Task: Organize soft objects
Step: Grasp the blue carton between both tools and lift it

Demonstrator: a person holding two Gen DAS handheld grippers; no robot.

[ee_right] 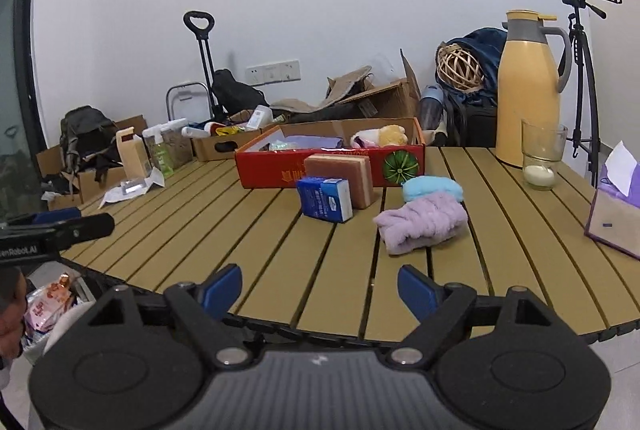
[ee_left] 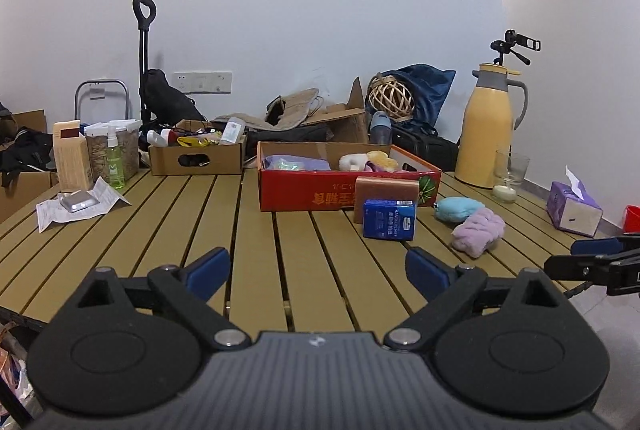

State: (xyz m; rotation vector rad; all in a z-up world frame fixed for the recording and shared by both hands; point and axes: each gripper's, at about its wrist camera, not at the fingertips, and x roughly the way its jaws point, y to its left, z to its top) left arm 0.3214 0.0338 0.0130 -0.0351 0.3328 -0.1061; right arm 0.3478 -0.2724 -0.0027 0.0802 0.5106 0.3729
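My left jaws [ee_left: 318, 270] and right jaws [ee_right: 320, 290] are both spread wide with nothing between them, poised over the near edge of the slatted tan worktop [ee_right: 280, 250]. Bare slats lie ahead. Beyond them the fluffy lilac towel roll [ee_right: 422, 221] lies crosswise, touching the light blue soft pouch [ee_right: 432, 189]. Left of these, a blue tissue packet [ee_right: 325, 199] leans on a brown-pink sponge block [ee_right: 340, 174], both in front of the red cardboard box [ee_right: 332, 170] holding soft items.

counter [ee_right: 280, 254]: we're seeing matt, smooth wood-look slats
purple towel [ee_right: 424, 222]: fluffy cloth
red box [ee_right: 332, 170]: glossy printed cardboard
glass [ee_right: 542, 150]: clear, shiny
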